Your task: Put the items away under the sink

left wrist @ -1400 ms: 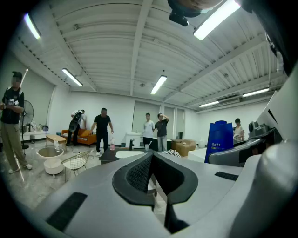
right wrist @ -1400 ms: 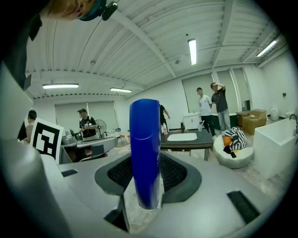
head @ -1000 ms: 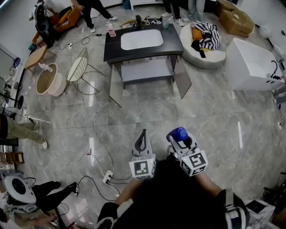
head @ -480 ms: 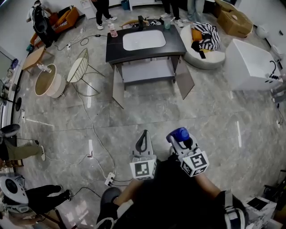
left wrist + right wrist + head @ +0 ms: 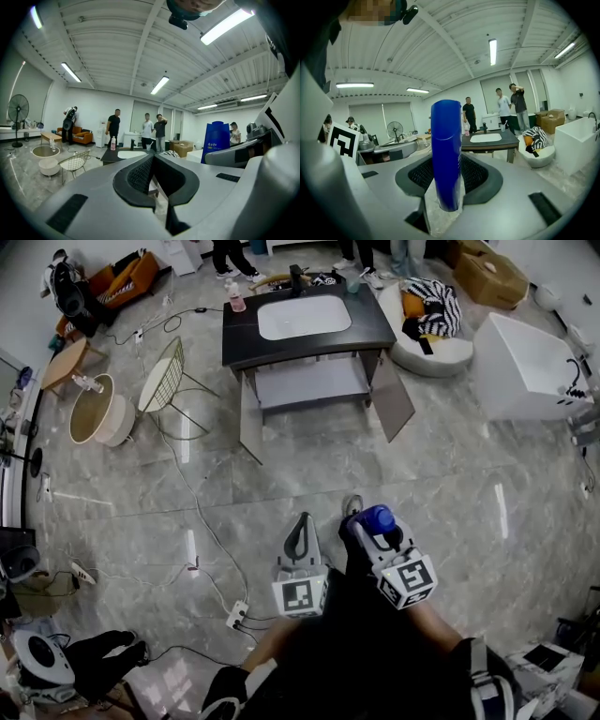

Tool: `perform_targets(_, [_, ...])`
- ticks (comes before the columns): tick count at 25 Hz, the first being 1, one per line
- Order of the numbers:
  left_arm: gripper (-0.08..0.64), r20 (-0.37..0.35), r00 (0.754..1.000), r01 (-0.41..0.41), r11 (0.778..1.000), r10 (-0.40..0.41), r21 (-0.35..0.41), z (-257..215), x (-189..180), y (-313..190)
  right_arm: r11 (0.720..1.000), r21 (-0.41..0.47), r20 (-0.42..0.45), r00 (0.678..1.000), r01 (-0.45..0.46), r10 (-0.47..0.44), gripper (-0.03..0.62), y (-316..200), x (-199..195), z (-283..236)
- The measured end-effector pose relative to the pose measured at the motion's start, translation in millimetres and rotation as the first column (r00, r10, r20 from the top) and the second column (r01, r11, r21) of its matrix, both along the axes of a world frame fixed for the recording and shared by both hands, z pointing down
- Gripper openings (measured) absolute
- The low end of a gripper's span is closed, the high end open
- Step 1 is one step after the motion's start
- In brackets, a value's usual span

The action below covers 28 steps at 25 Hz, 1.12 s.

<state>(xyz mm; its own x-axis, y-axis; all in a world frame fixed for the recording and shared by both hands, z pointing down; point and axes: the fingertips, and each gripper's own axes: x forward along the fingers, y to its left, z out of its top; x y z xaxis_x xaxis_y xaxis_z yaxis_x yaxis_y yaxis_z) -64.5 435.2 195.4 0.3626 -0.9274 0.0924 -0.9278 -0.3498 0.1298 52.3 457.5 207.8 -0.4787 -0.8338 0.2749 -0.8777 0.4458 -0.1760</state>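
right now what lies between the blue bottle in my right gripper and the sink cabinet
Head view: past the person's shoe, only bare floor up to the sink cabinet; a cable lies off left.

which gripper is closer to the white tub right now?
Right. The right gripper, shut on the blue bottle, is below-left of the white tub in the head view. The left gripper, jaws together, sits further left, farther from it.

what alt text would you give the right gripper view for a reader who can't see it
A tall blue bottle stands upright, clamped between the jaws of the right gripper. Beyond it is a dark vanity with a white sink, three people standing behind it and a white bathtub at right.
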Motion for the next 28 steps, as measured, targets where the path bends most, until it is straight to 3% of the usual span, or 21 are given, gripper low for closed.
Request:
perform_targets(12, [0.015,0.041,0.999,0.03,0.999,-0.03,0.015,-2.8,-7.7,-104.6,0.998,0.013,0.02,0.998,0.06,-0.06,0.157,-119.2,-8.8,-2.8])
perform_targets(28, [0.014,0.067,0.995,0.074,0.997,-0.073,-0.009,-10.1,43.4,-293.0,0.994,0.009,0.006,0.994,0.112,-0.112,0.156,-324.9,41.0,-0.9])
